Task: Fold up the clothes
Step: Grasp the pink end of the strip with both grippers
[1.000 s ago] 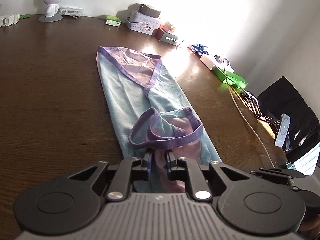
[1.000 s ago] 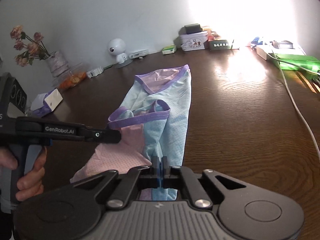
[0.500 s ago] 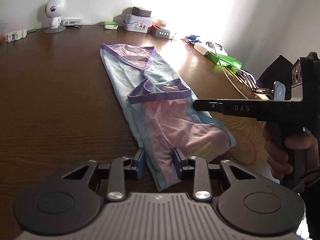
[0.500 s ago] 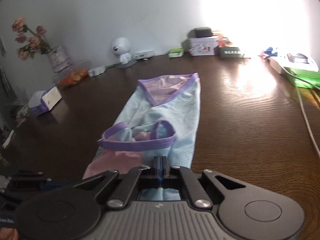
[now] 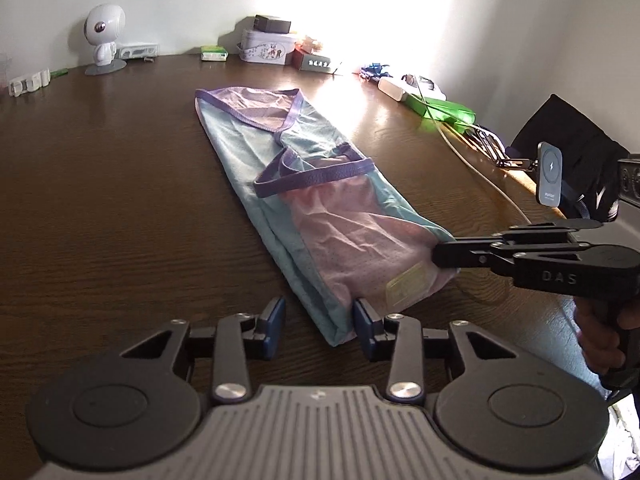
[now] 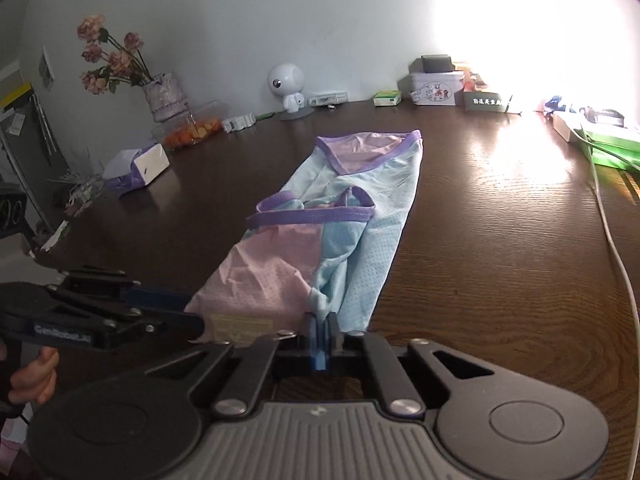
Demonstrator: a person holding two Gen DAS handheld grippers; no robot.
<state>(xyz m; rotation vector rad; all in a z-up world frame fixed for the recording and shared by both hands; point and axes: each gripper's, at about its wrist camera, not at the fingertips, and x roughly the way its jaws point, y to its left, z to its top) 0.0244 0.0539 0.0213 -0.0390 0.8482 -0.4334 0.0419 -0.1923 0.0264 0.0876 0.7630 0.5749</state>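
A light blue and pink garment with purple trim (image 5: 320,216) lies folded in a long strip on the dark wooden table (image 5: 100,200). It also shows in the right wrist view (image 6: 332,240). My left gripper (image 5: 320,324) is open, its blue pads either side of the garment's near corner, holding nothing. My right gripper (image 6: 320,324) is shut on the garment's near hem; in the left wrist view its fingers (image 5: 444,254) meet the hem from the right. The left gripper shows at the left of the right wrist view (image 6: 160,308).
Along the far edge stand a white robot figure (image 5: 105,36), a tin box (image 5: 264,46), a green box (image 5: 440,108) and a white cable (image 6: 616,240). A flower vase (image 6: 164,96), fruit bowl (image 6: 192,132) and tissue box (image 6: 140,164) sit at the left.
My left gripper has let go of the garment, opened wide and drawn back. The near end of the garment now lies flat on the table. My right gripper stays shut on the hem.
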